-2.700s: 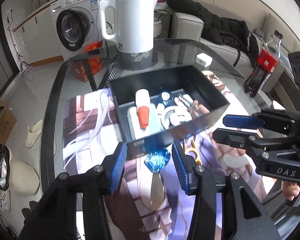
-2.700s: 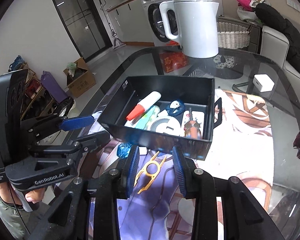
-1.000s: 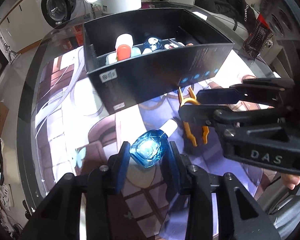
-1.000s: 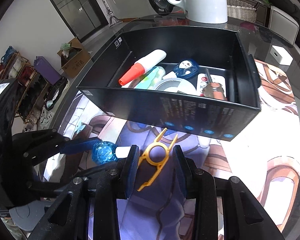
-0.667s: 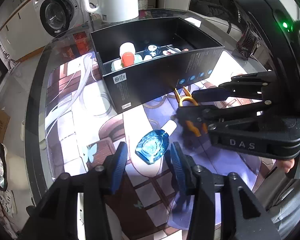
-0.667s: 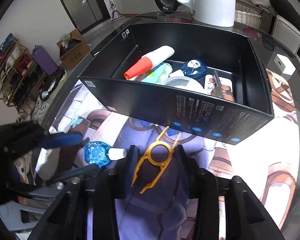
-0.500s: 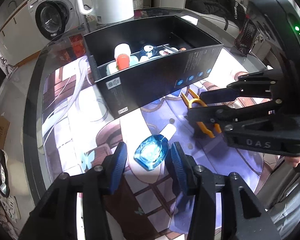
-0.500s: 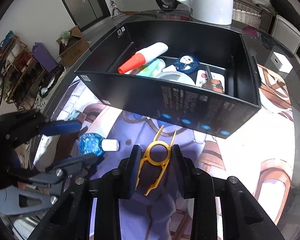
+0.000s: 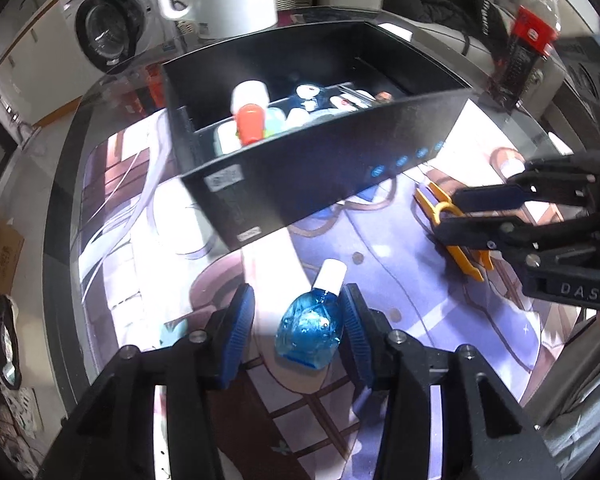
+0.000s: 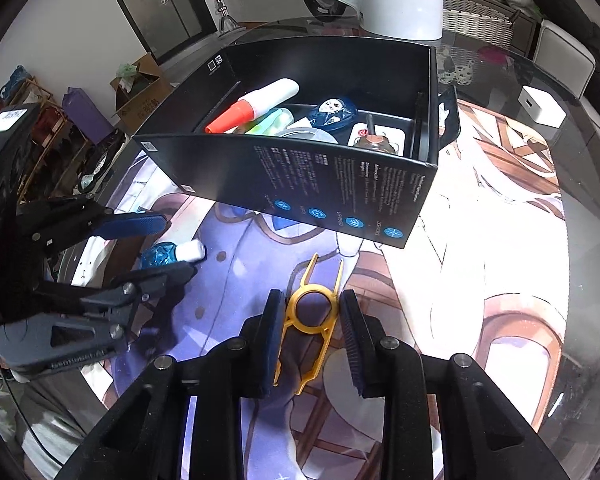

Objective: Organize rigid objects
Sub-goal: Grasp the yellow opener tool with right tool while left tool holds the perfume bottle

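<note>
On mat (image 9: 400, 280), blue bottle (image 9: 310, 326) between left gripper (image 9: 298, 330) pads

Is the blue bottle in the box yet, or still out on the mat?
Out: the blue bottle lies capped on the mat, in front of the black box.

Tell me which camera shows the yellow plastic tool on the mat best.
The right wrist view: the yellow tool lies whole between the pads of the right hand-held gripper. In the left wrist view that gripper covers its middle, leaving only the ends showing.
</note>
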Motion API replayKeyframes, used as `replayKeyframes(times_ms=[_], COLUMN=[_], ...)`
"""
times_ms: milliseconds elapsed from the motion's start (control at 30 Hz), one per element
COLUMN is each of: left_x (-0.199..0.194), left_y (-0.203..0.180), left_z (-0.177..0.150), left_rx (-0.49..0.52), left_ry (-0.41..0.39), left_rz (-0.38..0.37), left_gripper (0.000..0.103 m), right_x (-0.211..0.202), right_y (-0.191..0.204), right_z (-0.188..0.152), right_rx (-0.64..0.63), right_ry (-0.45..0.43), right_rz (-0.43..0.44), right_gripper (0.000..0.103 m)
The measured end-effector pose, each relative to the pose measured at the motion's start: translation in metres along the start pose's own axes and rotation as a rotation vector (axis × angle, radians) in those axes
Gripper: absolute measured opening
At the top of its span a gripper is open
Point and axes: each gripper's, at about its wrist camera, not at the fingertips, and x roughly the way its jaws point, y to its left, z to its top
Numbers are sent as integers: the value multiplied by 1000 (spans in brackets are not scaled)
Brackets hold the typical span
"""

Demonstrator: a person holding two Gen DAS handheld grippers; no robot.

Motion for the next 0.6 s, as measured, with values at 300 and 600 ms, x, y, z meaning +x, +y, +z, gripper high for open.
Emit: replayKeyframes(times_ms=[300,600], left_x=[-3,-4], left_y=[6,-3], left_z=[-8,-11], left_rx=[-44,-35], left_ry=[38,46], left_rz=[-79,-71], left_gripper=[45,44], right_x=[-17,-13], right_y=[-17,-4], right_z=[-15,-17], right_rx=[9,-40], right_ry=[2,6], right_rz=[17,9], right_gripper=[33,39])
